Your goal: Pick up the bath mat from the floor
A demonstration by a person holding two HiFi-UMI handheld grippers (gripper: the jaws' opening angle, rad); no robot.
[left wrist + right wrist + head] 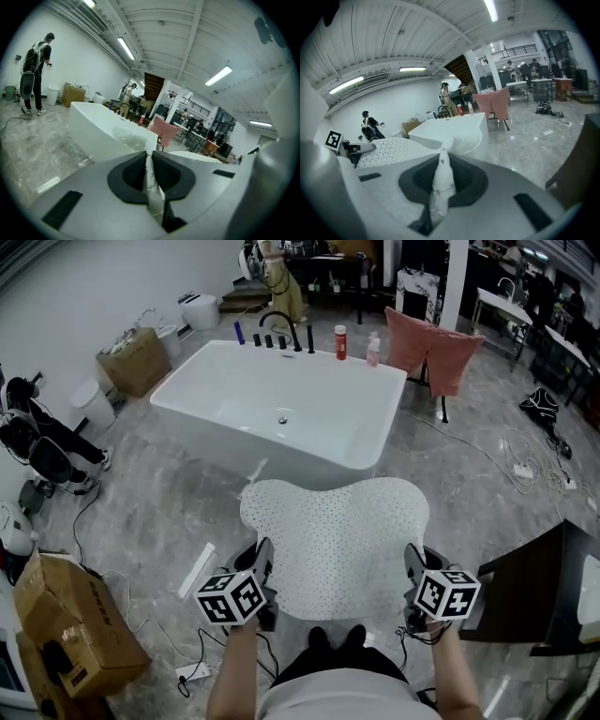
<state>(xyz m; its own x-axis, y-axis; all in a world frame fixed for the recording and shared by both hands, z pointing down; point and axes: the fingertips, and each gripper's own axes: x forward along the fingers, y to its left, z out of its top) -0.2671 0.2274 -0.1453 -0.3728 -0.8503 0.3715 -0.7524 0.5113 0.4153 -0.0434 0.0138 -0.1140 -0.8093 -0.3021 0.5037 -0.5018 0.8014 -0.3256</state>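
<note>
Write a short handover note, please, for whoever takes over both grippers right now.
Left gripper: shut on the near left corner of the bath mat.
Right gripper: shut on its near right corner.
Mat: white, dotted, held spread out in front of the bathtub.
Done: mat gripped by both grippers, near edge raised.
Left: lift it fully. Whether the far edge is off the floor cannot be told.

Warehouse lab w/ bathtub [281, 454] (bare ceiling [164, 37])

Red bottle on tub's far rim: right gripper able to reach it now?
Probably not: the right gripper is shut on the bath mat, and the whole bathtub lies between it and the red bottle.
</note>
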